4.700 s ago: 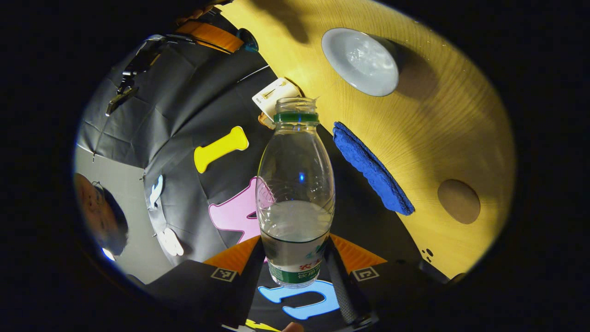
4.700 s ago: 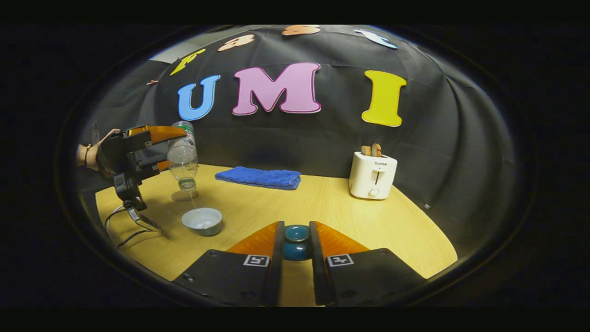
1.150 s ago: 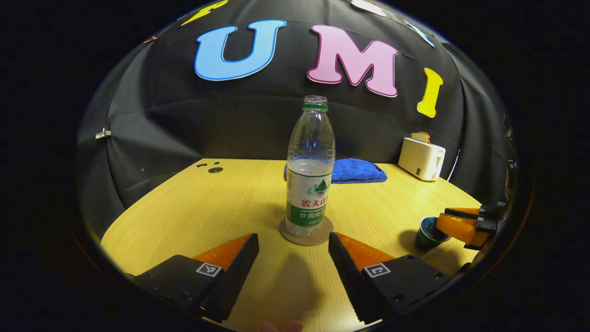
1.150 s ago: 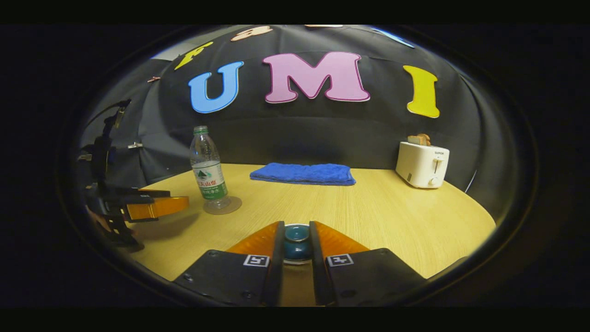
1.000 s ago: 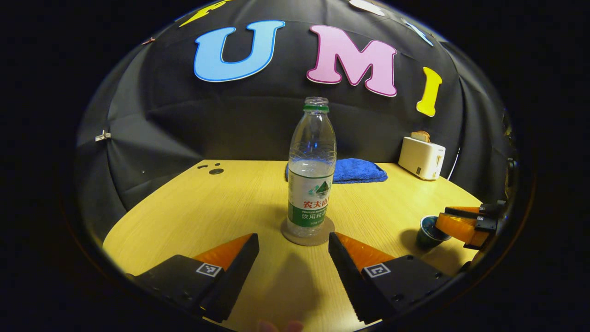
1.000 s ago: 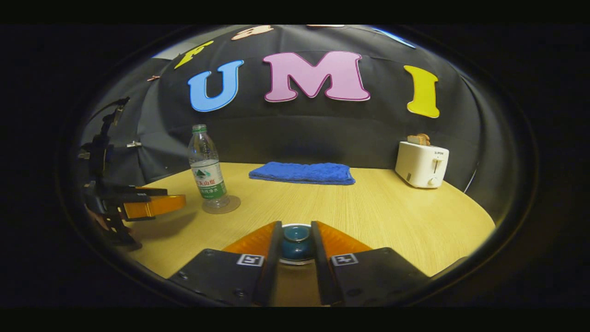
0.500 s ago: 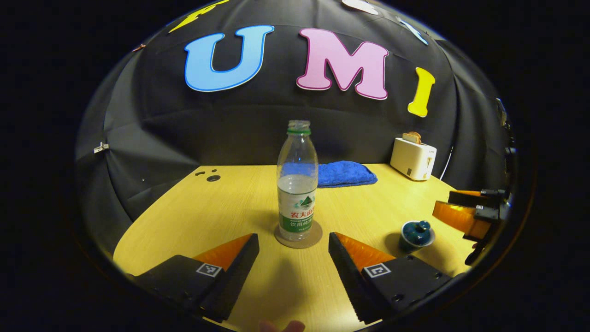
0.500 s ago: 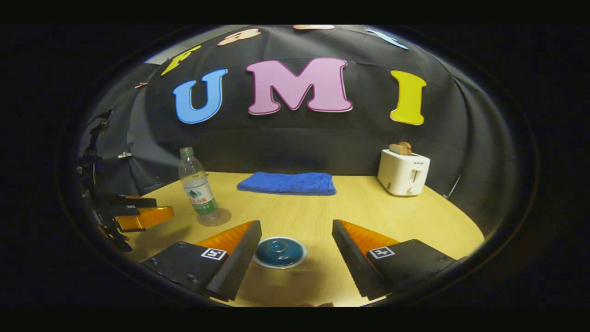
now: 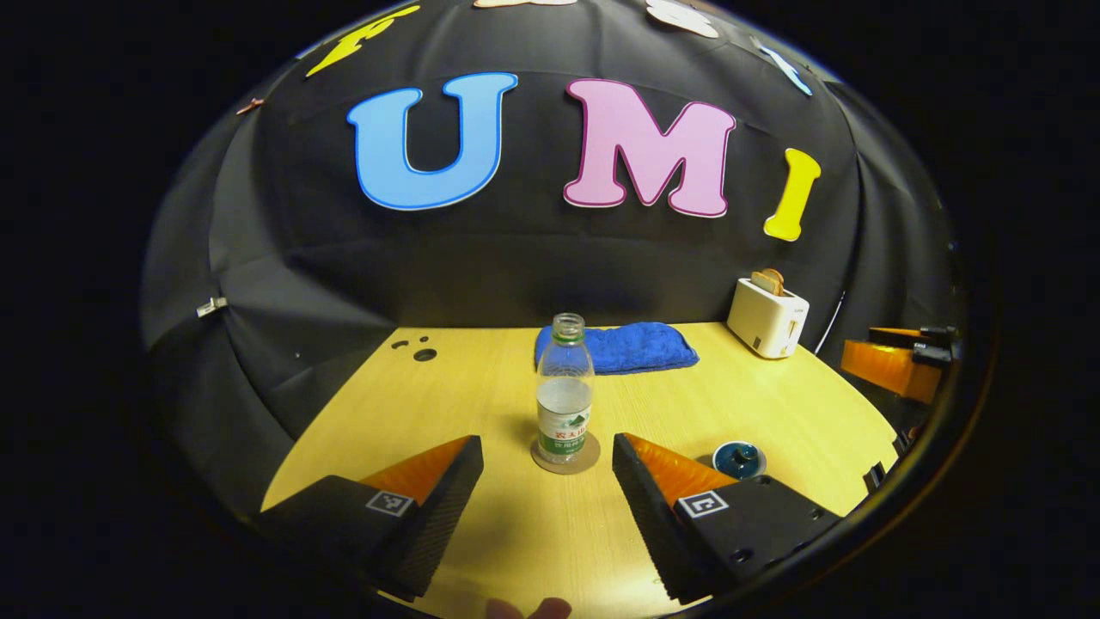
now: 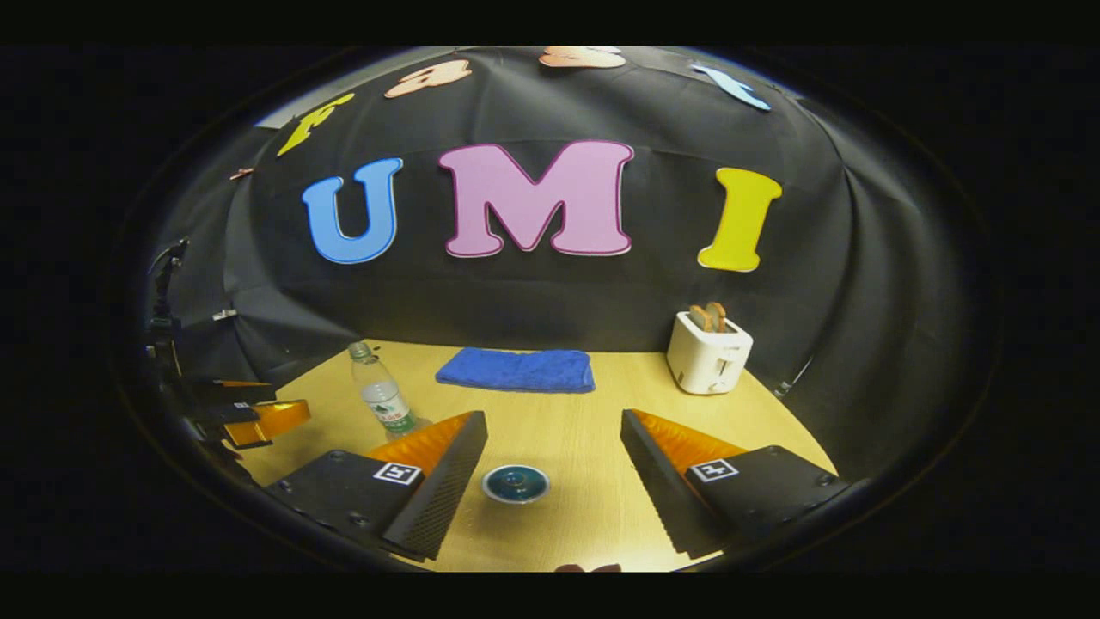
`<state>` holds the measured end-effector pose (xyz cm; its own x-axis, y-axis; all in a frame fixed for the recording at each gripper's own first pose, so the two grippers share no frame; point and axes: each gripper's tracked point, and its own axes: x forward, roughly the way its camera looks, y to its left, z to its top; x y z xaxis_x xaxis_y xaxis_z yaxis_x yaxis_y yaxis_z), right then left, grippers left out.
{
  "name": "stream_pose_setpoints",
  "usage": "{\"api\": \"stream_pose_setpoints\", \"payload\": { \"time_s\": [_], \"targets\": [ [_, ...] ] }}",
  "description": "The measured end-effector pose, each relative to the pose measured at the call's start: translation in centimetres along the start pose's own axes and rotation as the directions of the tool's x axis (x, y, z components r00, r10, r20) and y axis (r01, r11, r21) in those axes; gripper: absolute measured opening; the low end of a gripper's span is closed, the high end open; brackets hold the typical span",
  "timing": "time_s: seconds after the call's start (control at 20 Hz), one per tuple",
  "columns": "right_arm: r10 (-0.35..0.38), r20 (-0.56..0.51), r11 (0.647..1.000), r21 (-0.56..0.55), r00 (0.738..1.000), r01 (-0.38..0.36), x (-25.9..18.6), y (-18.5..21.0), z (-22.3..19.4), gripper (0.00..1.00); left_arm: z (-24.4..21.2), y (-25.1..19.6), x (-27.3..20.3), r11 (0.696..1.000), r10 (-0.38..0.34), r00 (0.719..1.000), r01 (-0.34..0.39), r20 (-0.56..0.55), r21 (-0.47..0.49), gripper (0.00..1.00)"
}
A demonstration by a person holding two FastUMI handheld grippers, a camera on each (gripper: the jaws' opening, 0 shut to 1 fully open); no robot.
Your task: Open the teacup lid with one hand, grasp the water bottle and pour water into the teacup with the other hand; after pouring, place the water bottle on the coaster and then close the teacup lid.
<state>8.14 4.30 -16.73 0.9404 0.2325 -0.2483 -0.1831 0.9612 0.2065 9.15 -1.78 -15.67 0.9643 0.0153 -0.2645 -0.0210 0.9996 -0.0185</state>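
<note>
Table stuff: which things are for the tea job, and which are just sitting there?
For the job:
- water bottle, standing on the coaster
- teacup with its lid on
- left gripper and right gripper, both open

Just sitting there:
- blue towel
- white toaster with toast in it
</note>
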Motion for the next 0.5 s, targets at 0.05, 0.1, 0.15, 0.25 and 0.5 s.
{"api": "stream_pose_setpoints", "payload": {
  "time_s": [0.05, 0.1, 0.15, 0.25, 0.5],
  "targets": [
    [0.003, 0.000, 1.000, 0.008, 1.000, -0.003, -0.5, 0.3, 0.6, 0.97, 0.6, 0.3, -0.4, 1.000, 0.006, 1.000, -0.006, 0.005, 0.010, 0.96],
    [0.002, -0.002, 1.000, 0.013, 1.000, -0.002, -1.0, 0.4, 1.0, 0.97, 1.1, 0.6, -0.8, 1.000, 0.011, 1.000, -0.011, 0.008, 0.016, 0.96],
    [0.000, -0.001, 1.000, 0.013, 1.000, 0.000, -1.5, 0.5, 1.3, 0.97, 1.5, 0.6, -1.2, 1.000, 0.009, 1.000, -0.010, 0.009, 0.019, 0.96],
    [-0.002, 0.000, 1.000, 0.001, 1.000, 0.002, -2.5, 0.7, 1.7, 0.97, 1.7, 0.4, -2.0, 1.000, -0.001, 1.000, 0.001, 0.009, 0.014, 0.96],
    [-0.025, 0.001, 0.999, -0.031, 1.000, 0.025, -4.2, 0.4, 1.7, 0.97, 1.2, 0.0, -3.1, 1.000, -0.019, 1.000, 0.019, 0.002, -0.001, 0.96]
  ]
}}
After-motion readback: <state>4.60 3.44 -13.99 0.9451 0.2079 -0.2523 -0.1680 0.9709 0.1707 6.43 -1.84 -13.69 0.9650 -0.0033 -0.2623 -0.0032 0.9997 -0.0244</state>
